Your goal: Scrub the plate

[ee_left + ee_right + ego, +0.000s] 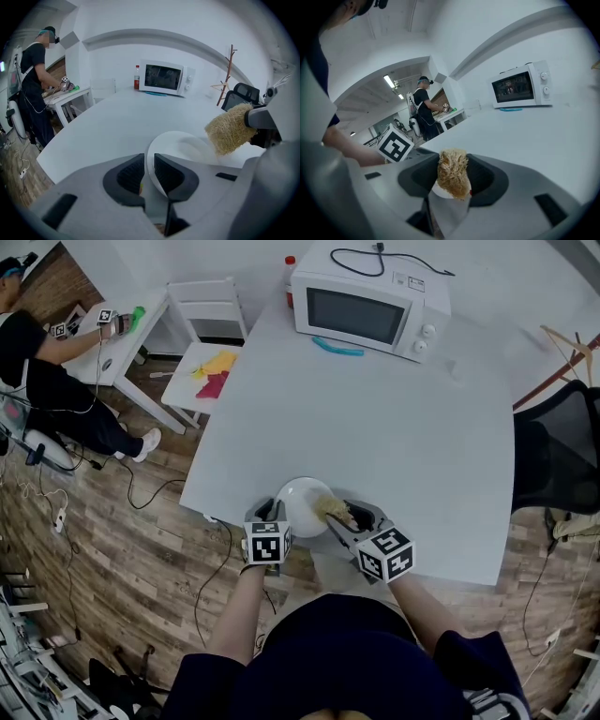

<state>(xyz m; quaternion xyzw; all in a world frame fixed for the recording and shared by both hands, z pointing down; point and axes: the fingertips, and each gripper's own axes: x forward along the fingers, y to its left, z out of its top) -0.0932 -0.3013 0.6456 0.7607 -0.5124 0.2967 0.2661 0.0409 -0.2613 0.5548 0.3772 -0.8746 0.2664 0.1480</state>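
The white plate (302,502) lies on the counter (394,427) at the edge farthest from the microwave (367,310), close to the person's body. The left hand-held gripper (270,512) has its jaws drawn narrow on the plate's rim, which sits pinched between the pads. That grip probably steadies the plate against the rubbing. The right hand-held gripper (349,517) is clamped on a tan loofah scrubber (334,510), whose free end sits over the plate's side nearer the microwave, seemingly to work the plate's face.

The counter is plain, smooth white. A teal object (337,347) lies just in front of the microwave and a red-capped bottle (290,276) stands just beside it. Left of the microwave, off the counter, a white chair (208,334) carries coloured cloths. The floor (131,549) is wood plank.
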